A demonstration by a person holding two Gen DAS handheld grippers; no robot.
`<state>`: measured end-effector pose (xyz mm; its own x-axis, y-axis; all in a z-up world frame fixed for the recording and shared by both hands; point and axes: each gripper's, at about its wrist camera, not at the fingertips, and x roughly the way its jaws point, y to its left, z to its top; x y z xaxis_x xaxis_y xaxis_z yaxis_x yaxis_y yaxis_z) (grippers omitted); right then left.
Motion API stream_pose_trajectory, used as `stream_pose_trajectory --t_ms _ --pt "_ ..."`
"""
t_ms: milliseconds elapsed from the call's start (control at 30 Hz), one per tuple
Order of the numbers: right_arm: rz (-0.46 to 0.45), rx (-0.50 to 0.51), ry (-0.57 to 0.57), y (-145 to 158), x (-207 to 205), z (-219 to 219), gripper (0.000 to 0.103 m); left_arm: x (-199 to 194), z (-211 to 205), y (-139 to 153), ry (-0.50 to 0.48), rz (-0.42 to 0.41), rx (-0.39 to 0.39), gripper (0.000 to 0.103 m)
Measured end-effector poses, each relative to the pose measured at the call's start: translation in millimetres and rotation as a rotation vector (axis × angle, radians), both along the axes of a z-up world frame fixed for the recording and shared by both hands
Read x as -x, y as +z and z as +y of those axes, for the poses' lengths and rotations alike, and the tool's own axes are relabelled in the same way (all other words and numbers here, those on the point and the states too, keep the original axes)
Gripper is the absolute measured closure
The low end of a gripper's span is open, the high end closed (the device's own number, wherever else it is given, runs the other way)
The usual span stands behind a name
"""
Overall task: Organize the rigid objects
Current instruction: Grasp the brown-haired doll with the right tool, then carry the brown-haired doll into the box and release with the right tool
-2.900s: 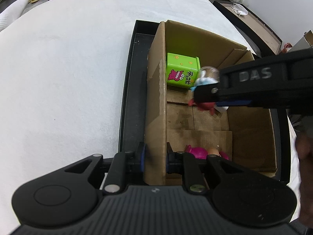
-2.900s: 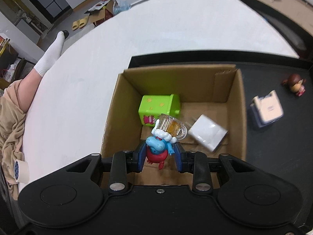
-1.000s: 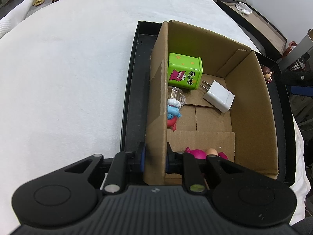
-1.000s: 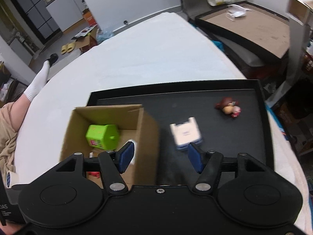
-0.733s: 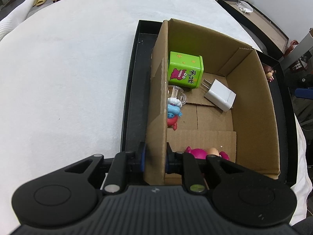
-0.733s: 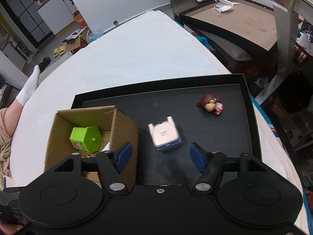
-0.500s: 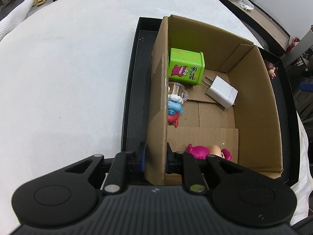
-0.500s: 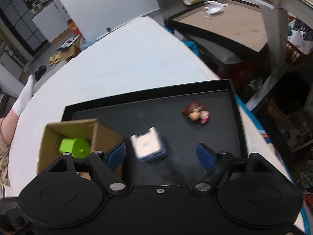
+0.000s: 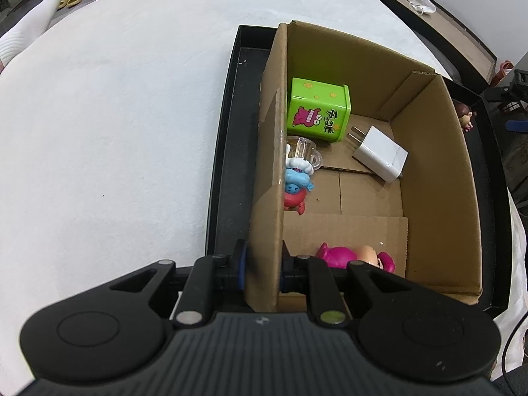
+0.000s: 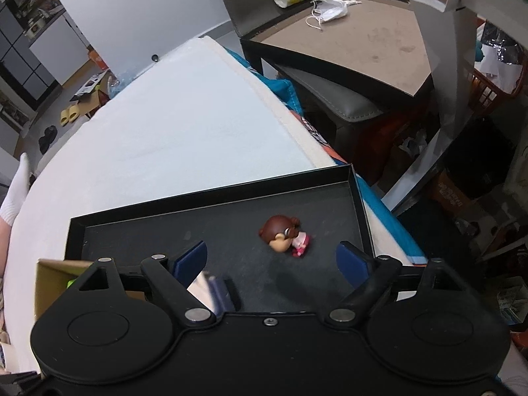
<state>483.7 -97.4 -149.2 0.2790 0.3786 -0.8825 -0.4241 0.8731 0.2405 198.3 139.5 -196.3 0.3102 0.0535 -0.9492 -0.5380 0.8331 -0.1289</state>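
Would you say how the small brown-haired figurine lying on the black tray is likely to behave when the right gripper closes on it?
The brown-haired figurine looks like hard plastic, so probably stiff and light. Its round, oversized head may roll or slip between the pads. The right gripper is open wide, so it should fit.

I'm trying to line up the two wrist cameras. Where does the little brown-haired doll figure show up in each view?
Left wrist: the brown-haired doll peeks out at the far right, on the black tray just past the cardboard box's right wall.
Right wrist: the doll lies centre frame on the tray, ahead of the open right gripper.
Shared landmark: the black tray with the cardboard box on it.
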Motion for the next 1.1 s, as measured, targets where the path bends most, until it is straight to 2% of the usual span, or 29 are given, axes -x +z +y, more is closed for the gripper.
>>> stream_pose_trajectory --t_ms 267,433,467,533,633,1100 --pt "0.046 0.006 -0.029 -26.8 -18.1 10.2 0.017 -4.5 0.6 -3.0 0.001 0.013 -0.002 0.087" --pt "0.049 0.069 -0.062 -48.0 -22.0 19.1 0.019 -5.3 1.0 -3.4 0.000 0.017 -0.001 0.087" --pt "0.048 0.073 -0.067 -50.1 -22.0 19.4 0.022 -5.3 1.4 -3.6 0.001 0.016 0.002 0.087" --pt "0.072 0.074 -0.064 -55.0 -21.5 20.2 0.061 -5.5 1.6 -3.8 0.000 0.016 0.002 0.087" --pt "0.089 0.088 -0.047 -52.3 -15.4 23.4 0.061 -5.6 1.5 -4.1 0.000 0.014 0.004 0.087" --pt "0.047 0.067 -0.005 -13.1 18.6 20.0 0.061 -1.6 4.8 -3.7 -0.004 -0.006 0.019 0.087"
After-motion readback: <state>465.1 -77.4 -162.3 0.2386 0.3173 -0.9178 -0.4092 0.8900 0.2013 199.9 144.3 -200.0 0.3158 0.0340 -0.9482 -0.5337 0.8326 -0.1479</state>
